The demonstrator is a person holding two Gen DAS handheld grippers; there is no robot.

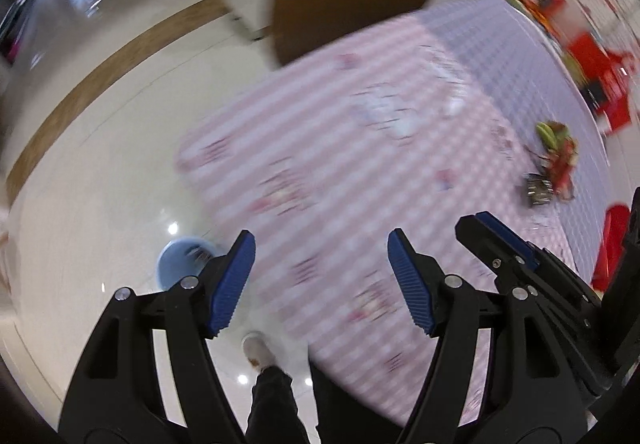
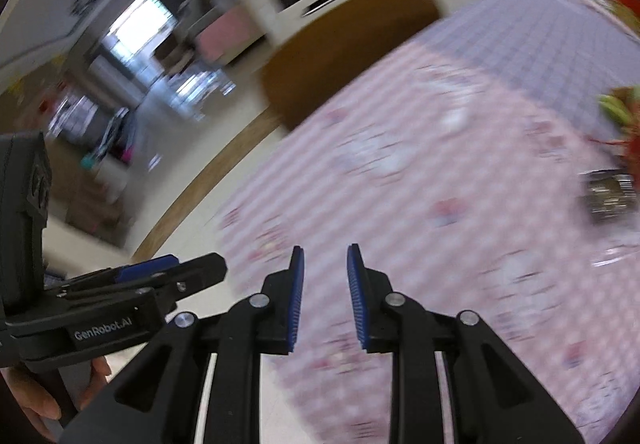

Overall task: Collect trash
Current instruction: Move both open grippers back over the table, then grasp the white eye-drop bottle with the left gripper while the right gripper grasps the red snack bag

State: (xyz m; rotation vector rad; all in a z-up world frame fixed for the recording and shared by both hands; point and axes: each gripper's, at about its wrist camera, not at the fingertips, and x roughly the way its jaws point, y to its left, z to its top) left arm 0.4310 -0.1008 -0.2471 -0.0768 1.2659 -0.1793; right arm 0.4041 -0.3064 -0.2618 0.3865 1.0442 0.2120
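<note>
Over checked table (image 1: 360, 171): left gripper (image 1: 321, 280) spread wide, empty; right gripper (image 2: 325, 298) narrowly parted, empty too. Trash (image 1: 554, 159) far right on cloth, bin (image 1: 180, 260) on floor. Views blurry, so could easily overshoot or knock trash off.

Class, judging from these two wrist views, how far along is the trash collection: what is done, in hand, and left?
Done: nothing visibly; whether the blue bin on the floor holds anything is unclear. In hand: nothing; left gripper and right gripper are both empty. Left: the colourful wrappers and crumpled foil on the checked tablecloth.
</note>
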